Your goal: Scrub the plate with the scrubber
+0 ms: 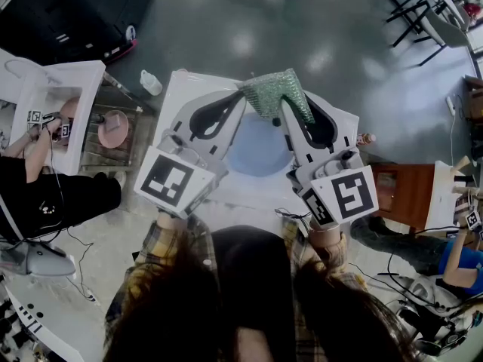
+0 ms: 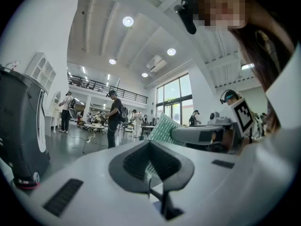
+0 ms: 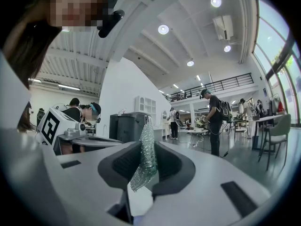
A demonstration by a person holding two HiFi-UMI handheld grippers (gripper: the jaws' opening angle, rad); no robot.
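Note:
A green mesh scrubber (image 1: 273, 93) hangs pinched between the pads of my right gripper (image 1: 293, 110), which is shut on it; the right gripper view shows the scrubber (image 3: 145, 159) in the shut right gripper (image 3: 143, 168). My left gripper (image 1: 235, 100) points the same way just left of it, its tips next to the scrubber. Its pads (image 2: 151, 166) are closed together, and I cannot see anything gripped. The scrubber (image 2: 163, 131) shows beyond them. A pale blue round plate (image 1: 256, 153) lies below and between the two grippers. Both are held level in front of the person.
A white table (image 1: 72, 78) with a pink round dish (image 1: 113, 128) and a seated person stands at the left. A small bottle (image 1: 151, 83) lies on the grey floor. A brown wooden unit (image 1: 400, 194) is at the right, chairs (image 1: 430, 13) far right, and a dark machine (image 1: 68, 13) top left.

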